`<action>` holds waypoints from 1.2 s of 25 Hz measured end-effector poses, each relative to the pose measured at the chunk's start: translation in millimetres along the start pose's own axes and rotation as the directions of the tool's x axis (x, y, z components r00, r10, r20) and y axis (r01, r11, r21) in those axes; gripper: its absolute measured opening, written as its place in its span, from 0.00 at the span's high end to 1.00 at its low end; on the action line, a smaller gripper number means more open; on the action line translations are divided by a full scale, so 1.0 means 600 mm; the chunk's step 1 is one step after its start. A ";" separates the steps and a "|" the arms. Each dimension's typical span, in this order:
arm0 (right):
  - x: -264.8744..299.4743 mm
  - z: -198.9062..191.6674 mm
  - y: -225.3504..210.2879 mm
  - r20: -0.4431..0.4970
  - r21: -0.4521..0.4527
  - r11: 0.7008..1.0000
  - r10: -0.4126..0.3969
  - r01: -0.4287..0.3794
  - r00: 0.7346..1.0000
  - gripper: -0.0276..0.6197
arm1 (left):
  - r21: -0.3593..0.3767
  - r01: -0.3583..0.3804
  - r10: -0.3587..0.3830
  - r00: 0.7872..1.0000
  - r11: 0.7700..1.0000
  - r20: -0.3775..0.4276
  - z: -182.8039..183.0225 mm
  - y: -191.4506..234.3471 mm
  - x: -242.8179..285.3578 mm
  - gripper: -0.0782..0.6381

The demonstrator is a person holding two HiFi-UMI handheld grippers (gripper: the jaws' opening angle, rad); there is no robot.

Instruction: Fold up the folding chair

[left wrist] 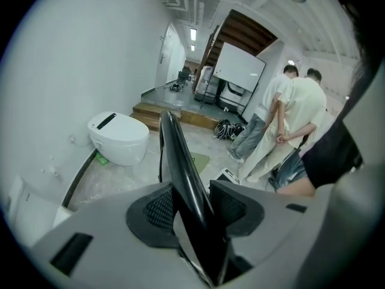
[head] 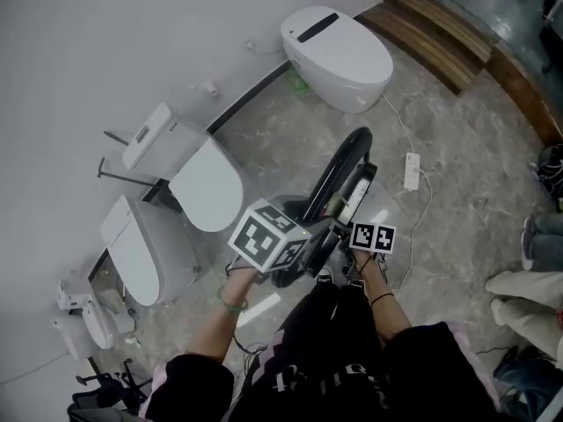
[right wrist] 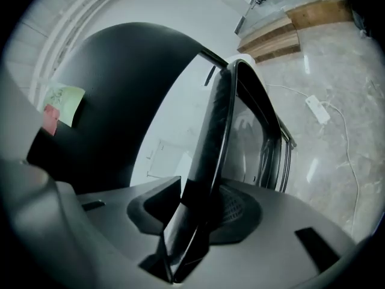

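My left gripper (left wrist: 189,206) has its jaws clamped on the chair (head: 341,163). My right gripper (right wrist: 198,212) seems clamped on its rim too. The chair stands edge-up before my legs.

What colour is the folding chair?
The folding chair is shiny black; the head view shows it best.
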State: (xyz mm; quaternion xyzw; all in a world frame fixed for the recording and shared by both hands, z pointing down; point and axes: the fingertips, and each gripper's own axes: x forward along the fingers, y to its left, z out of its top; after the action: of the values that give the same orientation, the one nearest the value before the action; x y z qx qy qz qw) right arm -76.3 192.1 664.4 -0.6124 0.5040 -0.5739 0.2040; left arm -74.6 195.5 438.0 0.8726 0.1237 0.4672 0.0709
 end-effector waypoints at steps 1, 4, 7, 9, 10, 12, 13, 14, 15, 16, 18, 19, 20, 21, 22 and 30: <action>0.004 0.000 0.003 -0.015 -0.019 1.000 0.006 -0.006 1.000 0.73 | 0.020 -0.032 0.033 0.998 0.999 -0.048 -0.007 0.006 0.002 0.67; 0.013 0.004 0.010 -0.044 -0.036 0.998 0.045 -0.046 0.998 0.73 | 0.069 -0.109 0.120 0.974 0.992 -0.191 -0.038 0.027 0.013 0.70; 0.018 0.012 0.010 -0.024 0.004 0.999 0.054 -0.054 0.998 0.73 | -0.114 -0.093 0.083 0.992 0.989 -0.091 -0.034 0.047 0.002 0.74; 0.020 0.024 0.008 0.023 0.016 0.999 0.035 -0.035 0.999 0.73 | -0.244 -0.043 0.048 0.999 0.969 0.017 -0.027 0.057 -0.012 0.76; 0.019 0.034 0.005 0.051 0.025 0.999 0.027 -0.029 0.998 0.73 | -0.268 -0.026 0.038 0.999 0.963 0.039 -0.029 0.061 -0.014 0.76; 0.022 0.059 0.001 0.093 0.065 0.997 0.026 -0.032 0.995 0.73 | -0.268 -0.009 0.018 0.999 0.963 0.030 -0.037 0.069 -0.013 0.76; 0.028 0.073 0.004 0.103 0.093 0.995 0.031 -0.040 0.994 0.73 | -0.261 0.002 0.003 1.000 0.965 0.018 -0.039 0.077 -0.014 0.76; 0.038 0.085 0.009 0.106 0.122 0.991 0.036 -0.049 0.994 0.75 | -0.249 0.015 -0.015 1.000 0.968 0.004 -0.039 0.087 -0.017 0.76; 0.047 0.094 0.016 0.103 0.150 0.987 0.041 -0.056 0.994 0.79 | -0.228 0.028 -0.032 0.999 0.973 -0.013 -0.037 0.096 -0.021 0.75; 0.053 0.099 0.021 0.099 0.172 0.983 0.045 -0.062 0.994 0.80 | -0.195 0.035 -0.043 0.998 0.980 -0.035 -0.036 0.100 -0.023 0.74; 0.053 0.096 0.019 0.107 0.192 0.978 0.055 -0.075 0.993 0.81 | -0.131 0.032 -0.041 0.997 0.991 -0.066 -0.041 0.096 -0.020 0.73; 0.050 0.091 0.016 0.119 0.197 0.977 0.059 -0.082 0.991 0.81 | -0.130 0.037 -0.046 0.997 0.991 -0.063 -0.044 0.091 -0.018 0.73; 0.048 0.087 0.014 0.132 0.200 0.976 0.063 -0.088 0.989 0.81 | -0.155 0.053 -0.061 0.997 0.987 -0.045 -0.047 0.088 -0.018 0.73; 0.048 0.084 0.014 0.143 0.200 0.975 0.065 -0.093 0.988 0.81 | -0.191 0.079 -0.084 0.996 0.978 -0.020 -0.049 0.087 -0.020 0.73; 0.048 0.082 0.015 0.151 0.197 0.976 0.068 -0.097 0.986 0.81 | -0.225 0.107 -0.108 0.994 0.969 0.005 -0.049 0.087 -0.022 0.72; 0.066 0.089 0.029 0.079 0.121 0.990 0.069 -0.078 0.994 0.81 | -0.233 0.121 -0.119 0.993 0.965 0.021 -0.047 0.110 -0.034 0.70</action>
State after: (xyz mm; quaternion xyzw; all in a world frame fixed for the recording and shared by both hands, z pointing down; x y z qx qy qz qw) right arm -40.8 133.6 655.8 -0.6007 0.4818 -0.5727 0.2813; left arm -98.9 126.7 453.1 0.8507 0.1201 0.4704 0.2017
